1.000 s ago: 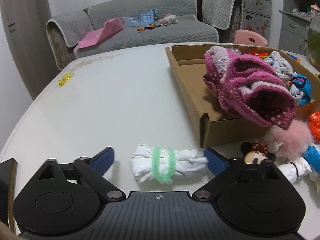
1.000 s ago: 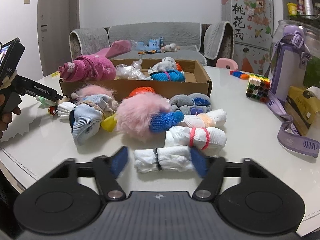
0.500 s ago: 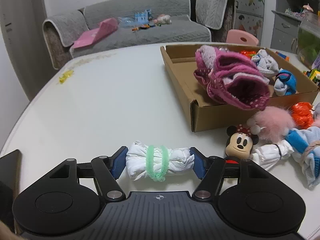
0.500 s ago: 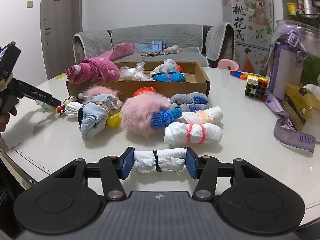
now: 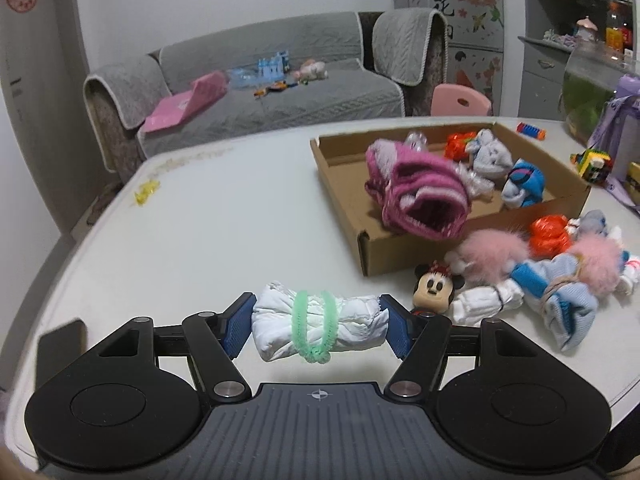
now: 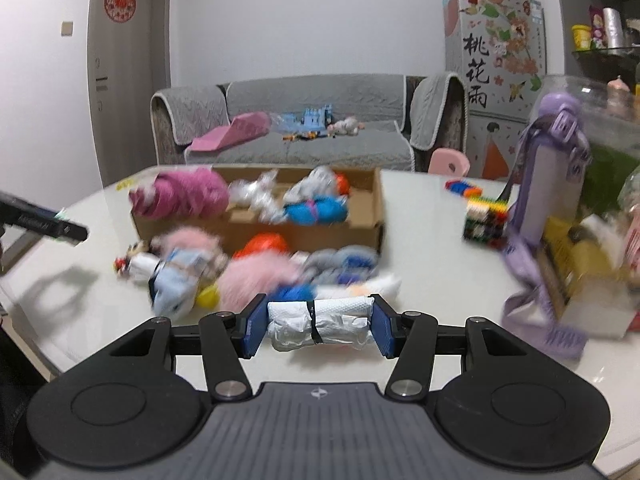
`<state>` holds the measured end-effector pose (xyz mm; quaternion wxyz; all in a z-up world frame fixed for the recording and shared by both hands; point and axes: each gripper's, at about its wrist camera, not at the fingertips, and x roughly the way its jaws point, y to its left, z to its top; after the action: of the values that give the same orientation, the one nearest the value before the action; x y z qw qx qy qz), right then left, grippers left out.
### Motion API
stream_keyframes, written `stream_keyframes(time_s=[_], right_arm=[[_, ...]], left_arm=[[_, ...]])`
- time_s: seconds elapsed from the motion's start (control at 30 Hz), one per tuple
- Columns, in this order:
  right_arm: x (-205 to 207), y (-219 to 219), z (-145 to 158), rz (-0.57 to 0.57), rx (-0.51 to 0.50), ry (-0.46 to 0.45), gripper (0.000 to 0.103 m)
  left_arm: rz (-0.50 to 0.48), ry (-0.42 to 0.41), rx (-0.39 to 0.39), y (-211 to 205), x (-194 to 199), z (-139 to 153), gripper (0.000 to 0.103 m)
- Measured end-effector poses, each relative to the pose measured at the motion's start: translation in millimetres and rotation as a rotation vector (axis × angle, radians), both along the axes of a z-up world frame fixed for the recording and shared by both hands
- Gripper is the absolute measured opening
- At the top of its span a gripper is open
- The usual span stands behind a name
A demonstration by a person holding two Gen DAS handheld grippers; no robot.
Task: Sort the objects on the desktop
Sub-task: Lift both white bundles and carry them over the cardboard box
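Observation:
My left gripper (image 5: 318, 326) is shut on a white cloth roll with a green band (image 5: 316, 326) and holds it above the white table (image 5: 200, 220). My right gripper (image 6: 318, 326) is shut on a white cloth roll with a black band (image 6: 320, 324), lifted above the table. A cardboard box (image 5: 348, 184) at mid right holds a magenta knit sock (image 5: 416, 196), a blue roll (image 5: 522, 184) and other bundles. The box also shows in the right wrist view (image 6: 304, 236). The left gripper shows at the left edge of that view (image 6: 44, 226).
A Minnie Mouse figure (image 5: 434, 290), pink fluffy bundles (image 5: 492, 254), an orange bundle (image 5: 550, 234) and a pale blue sock (image 5: 568, 308) lie in front of the box. A purple bottle (image 6: 548, 184), a block cube (image 6: 484, 220) and packets stand at the right.
Both grippers closed on their rolls and lifted them off the table. Both views now look from higher up, and the right wrist view is blurred by motion.

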<state>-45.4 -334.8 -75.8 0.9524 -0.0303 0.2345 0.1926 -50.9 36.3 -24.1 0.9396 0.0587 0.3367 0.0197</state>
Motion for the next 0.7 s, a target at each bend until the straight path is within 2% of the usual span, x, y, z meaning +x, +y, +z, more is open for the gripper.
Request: stream_keyframes(time_s=[0.13, 0.37, 0.57, 0.7], right_arm=[[16.4, -17.3, 24.7, 0.006, -0.017, -0.042, 0.049], [57.2, -27.7, 66.2, 0.068, -0.019, -0.115, 0.049], [96.1, -9.1, 94.2, 0.157, -0.038, -0.172, 0.049], [128.7, 15.1, 105.6, 0.216, -0.042, -0.167, 0.049]], left_arm=[[-0.016, -0.012, 0.038, -2.6, 3.8, 19.5, 0.071], [-0.027, -0.056, 0.041, -6.2, 37.1, 66.1, 0.071], [-0.050, -0.090, 0.028, -19.1, 84.1, 105.9, 0.071], [-0.066, -0.090, 0.018, -31.8, 114.1, 116.6, 0.071]])
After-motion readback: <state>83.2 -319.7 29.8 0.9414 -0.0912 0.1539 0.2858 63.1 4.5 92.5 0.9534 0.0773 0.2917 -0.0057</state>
